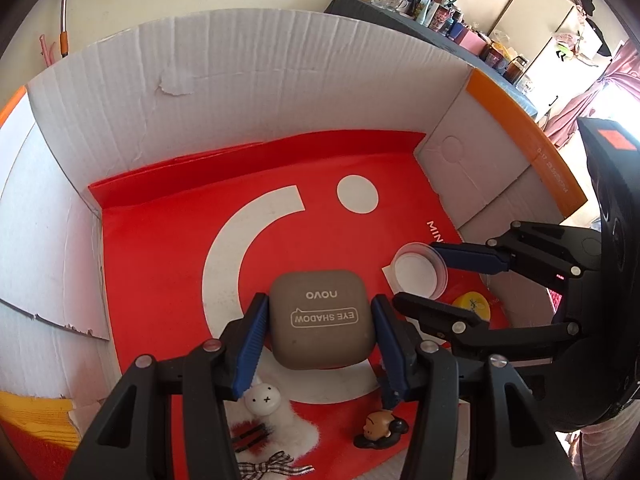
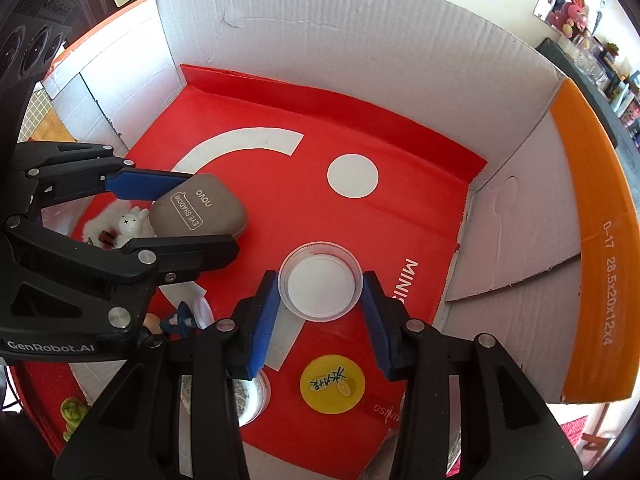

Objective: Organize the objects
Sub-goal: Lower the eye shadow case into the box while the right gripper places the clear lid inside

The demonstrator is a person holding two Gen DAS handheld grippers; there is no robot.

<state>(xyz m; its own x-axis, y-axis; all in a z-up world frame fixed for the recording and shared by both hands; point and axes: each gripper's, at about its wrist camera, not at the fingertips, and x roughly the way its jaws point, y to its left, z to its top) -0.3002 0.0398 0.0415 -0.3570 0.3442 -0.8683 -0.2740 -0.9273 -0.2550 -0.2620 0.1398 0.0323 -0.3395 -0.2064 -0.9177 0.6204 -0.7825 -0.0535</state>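
Both grippers down inside the white cardboard box [image 2: 360, 40], over its red liner. Left gripper [image 1: 320, 330] has its fingers clamped on the grey eye shadow case [image 1: 322, 316]; right gripper [image 2: 320, 306] has its fingers clamped on the clear round jar [image 2: 320, 286]. Both look about to be set down. Still loose: yellow disc [image 2: 332, 383], rabbit figure [image 1: 264, 400], small doll figure [image 1: 380, 428]. Roughly midway, I'd judge.

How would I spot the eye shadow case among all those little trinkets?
Look inside the cardboard box with the red printed floor. Near the middle, between the left gripper fingers, sits the eye shadow case: a rounded, square, taupe compact. Unlike its neighbours, it carries white lettering reading EYE SHADOW.
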